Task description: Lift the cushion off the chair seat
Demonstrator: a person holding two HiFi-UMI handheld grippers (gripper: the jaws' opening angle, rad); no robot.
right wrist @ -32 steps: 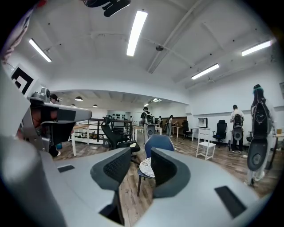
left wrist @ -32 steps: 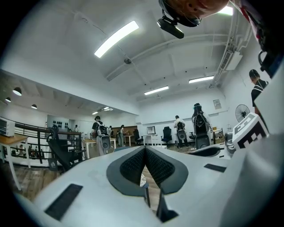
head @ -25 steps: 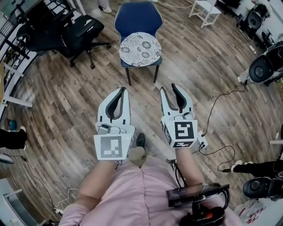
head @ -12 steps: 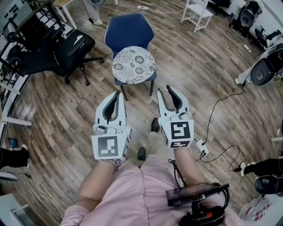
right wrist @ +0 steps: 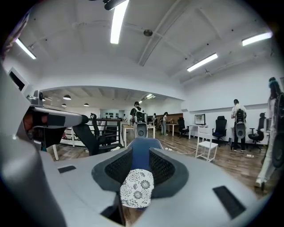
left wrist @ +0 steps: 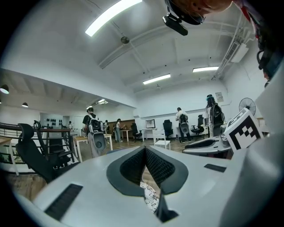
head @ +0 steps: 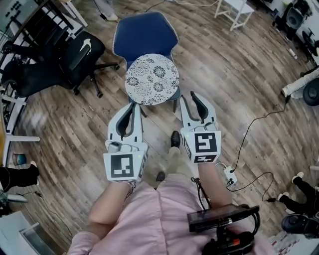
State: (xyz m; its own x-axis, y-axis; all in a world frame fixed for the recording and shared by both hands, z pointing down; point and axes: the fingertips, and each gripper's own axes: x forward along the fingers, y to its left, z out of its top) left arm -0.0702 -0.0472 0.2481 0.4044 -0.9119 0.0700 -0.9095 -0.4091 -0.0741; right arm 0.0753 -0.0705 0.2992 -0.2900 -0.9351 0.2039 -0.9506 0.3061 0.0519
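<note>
A round white cushion [head: 152, 79] with a dark floral print lies flat on the seat of a blue chair [head: 144, 35] straight ahead on the wood floor. Both grippers are held side by side just short of the chair's front edge, touching nothing. My left gripper [head: 135, 105] has its tips together and is empty; a strip of the cushion [left wrist: 150, 197] shows below its pads. My right gripper [head: 192, 98] stands open, and between its jaws I see the cushion [right wrist: 136, 188] and the blue chair back [right wrist: 141, 153].
A black office chair [head: 79, 50] stands left of the blue chair, with dark railings behind it. A white stool [head: 238, 10] is at the back right. A cable [head: 249, 124] and a power strip [head: 230, 175] lie on the floor to the right. Several people stand far off.
The person has stepped toward the chair, so the chair and cushion now sit closer to both grippers' tips. Neither gripper's jaws have changed.
</note>
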